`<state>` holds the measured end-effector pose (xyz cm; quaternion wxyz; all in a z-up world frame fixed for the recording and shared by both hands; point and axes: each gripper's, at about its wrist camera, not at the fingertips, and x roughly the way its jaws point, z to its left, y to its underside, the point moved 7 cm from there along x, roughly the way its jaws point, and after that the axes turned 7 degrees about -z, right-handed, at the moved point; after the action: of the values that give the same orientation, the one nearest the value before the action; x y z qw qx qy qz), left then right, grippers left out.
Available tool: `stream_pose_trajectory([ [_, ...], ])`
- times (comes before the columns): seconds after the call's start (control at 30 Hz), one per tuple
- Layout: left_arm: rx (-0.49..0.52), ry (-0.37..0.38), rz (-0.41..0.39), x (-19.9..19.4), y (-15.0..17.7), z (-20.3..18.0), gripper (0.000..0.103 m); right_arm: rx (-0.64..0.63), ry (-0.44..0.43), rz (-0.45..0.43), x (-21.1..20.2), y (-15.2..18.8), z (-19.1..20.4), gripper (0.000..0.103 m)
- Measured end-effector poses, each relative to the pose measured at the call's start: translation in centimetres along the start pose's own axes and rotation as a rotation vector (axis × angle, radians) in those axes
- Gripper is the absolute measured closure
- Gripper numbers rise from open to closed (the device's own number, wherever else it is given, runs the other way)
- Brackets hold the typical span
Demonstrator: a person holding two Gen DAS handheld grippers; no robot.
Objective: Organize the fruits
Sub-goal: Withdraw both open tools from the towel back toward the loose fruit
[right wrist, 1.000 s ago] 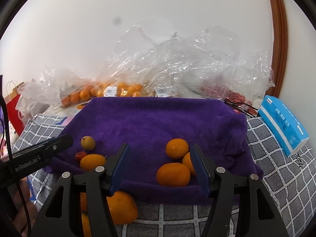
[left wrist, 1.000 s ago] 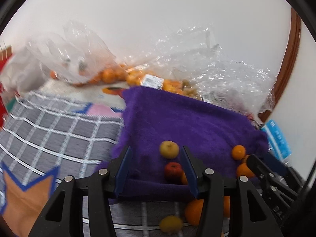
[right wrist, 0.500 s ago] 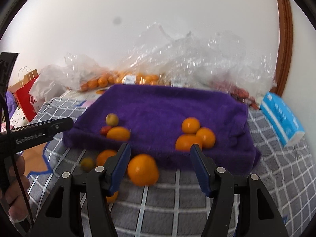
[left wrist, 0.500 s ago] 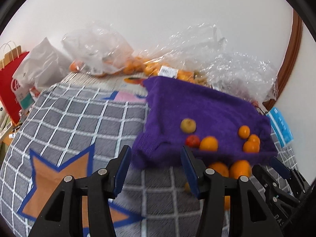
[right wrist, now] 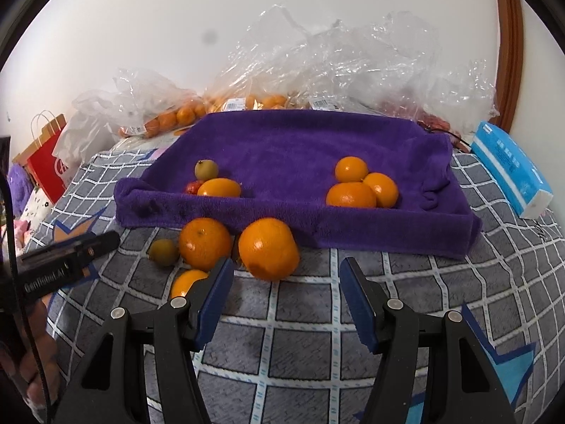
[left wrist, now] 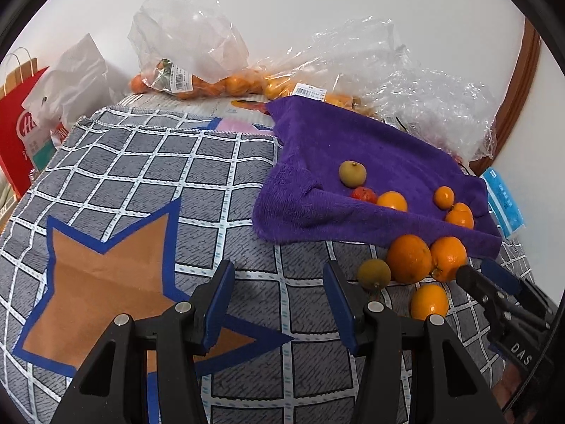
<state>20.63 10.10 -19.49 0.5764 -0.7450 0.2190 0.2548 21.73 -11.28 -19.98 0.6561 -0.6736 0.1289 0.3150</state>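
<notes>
Left gripper [left wrist: 279,296]: fingers apart, empty, pulled back from the purple fleece tray [left wrist: 370,162].
Right gripper [right wrist: 286,293]: fingers apart, empty, also backed away.
Large round orange [right wrist: 268,249]: just beyond right fingertips, outside tray.

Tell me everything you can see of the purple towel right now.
The purple towel is a deep violet, plush, fuzzy cloth spread over the grey checked mat. Its near edge is rolled up into a soft ridge, the far edge rises against the clear plastic bags. On it lie six fruits: a yellow-green one, a small red one and an orange at its left, three oranges clustered at its right. Two large oranges on the mat sit against its front edge.
</notes>
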Motion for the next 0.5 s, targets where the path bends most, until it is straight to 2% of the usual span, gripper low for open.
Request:
stream_pose_trajectory([
  [0.5,-0.042,0.013,0.003,0.2,0.1,0.4,0.053,-0.041,0.041,0.043,3.0,-0.7,0.5,0.041],
])
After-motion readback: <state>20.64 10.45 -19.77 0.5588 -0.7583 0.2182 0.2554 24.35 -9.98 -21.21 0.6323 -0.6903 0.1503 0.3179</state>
